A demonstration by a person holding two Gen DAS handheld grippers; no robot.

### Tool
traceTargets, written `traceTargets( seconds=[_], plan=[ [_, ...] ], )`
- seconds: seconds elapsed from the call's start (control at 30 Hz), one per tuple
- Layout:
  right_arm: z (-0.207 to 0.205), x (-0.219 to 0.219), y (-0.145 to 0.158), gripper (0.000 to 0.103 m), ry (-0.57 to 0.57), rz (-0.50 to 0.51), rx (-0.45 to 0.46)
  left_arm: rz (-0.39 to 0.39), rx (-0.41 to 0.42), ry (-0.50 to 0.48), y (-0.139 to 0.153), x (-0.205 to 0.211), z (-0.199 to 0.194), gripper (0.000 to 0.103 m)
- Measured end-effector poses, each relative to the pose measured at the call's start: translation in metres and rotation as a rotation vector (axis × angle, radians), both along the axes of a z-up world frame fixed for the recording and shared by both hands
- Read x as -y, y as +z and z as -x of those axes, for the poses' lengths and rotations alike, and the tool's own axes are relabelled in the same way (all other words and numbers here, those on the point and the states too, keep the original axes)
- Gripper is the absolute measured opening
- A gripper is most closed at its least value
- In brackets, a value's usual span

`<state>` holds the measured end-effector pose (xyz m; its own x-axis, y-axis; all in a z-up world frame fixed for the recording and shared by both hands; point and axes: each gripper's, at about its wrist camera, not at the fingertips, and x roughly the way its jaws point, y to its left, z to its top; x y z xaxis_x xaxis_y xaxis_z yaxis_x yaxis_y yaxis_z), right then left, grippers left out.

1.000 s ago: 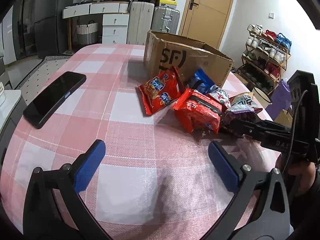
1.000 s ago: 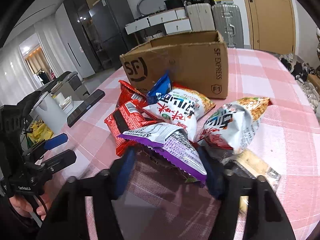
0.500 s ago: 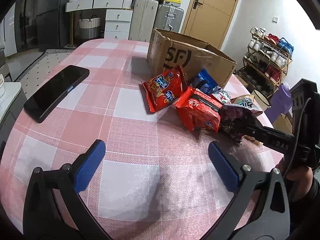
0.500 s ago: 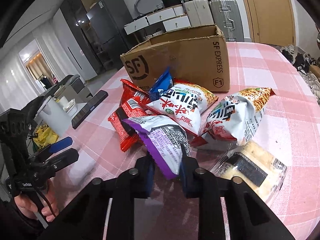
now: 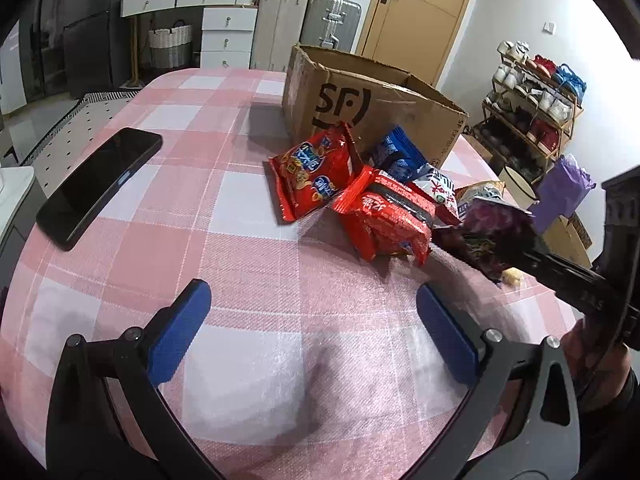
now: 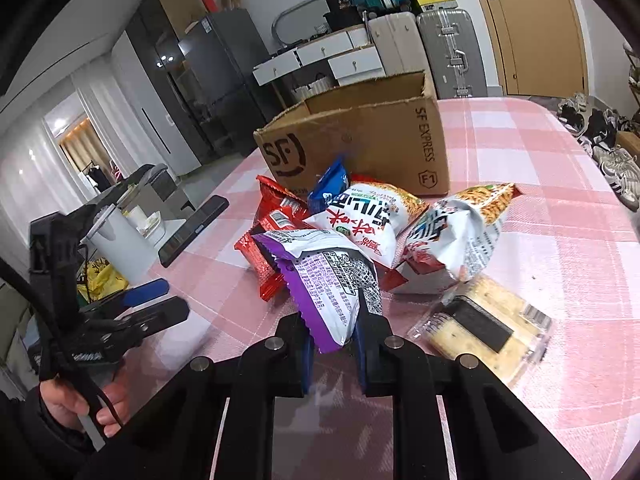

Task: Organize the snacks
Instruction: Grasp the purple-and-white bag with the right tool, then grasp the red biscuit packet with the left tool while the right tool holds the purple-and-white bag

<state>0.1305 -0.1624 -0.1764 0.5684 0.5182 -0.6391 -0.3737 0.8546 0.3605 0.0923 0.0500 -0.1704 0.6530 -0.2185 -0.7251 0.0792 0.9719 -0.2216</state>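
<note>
Task barely starting — snack pile [image 6: 372, 216] still lying on checked table [image 5: 248, 248] in front of cardboard box [image 6: 360, 136]; box interior hidden. Right gripper [image 6: 334, 338] clamping purple packet [image 6: 328, 280] by near end, angling down. Left gripper [image 5: 312, 332] hovering over bare cloth, jaws standing wide apart — holding nothing.

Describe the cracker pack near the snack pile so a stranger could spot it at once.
Start at the open cardboard box on the pink checked tablecloth; the snack pile lies in front of it. At the pile's near right edge lies the cracker pack, flat beside the white noodle-print bag. It alone is a clear rigid tray with pale crackers and a black label; everything else is a puffy foil bag.
</note>
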Motion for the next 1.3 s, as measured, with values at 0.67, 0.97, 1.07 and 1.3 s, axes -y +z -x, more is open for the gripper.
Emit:
traceTargets(
  seconds=[0.67, 0.97, 1.07, 1.3],
  plan=[
    [0.037, 0.045, 0.019, 0.016, -0.075, -0.028, 0.045, 0.031, -0.117, -0.091, -0.007, 0.061, -0.079, 0.102],
    [0.036, 0.053, 0.009, 0.016, -0.096, -0.046, 0.026, 0.055, -0.138, -0.097, -0.013, 0.066, -0.102, 0.094],
    [0.036, 0.055, 0.007, 0.016, -0.097, -0.051, 0.021, 0.055, -0.145, -0.111, -0.017, 0.067, -0.104, 0.088],
    [0.035, 0.055, 0.006, 0.016, -0.104, -0.063, 0.022, 0.076, -0.170, -0.144, -0.026, 0.068, -0.107, 0.058]
  ],
)
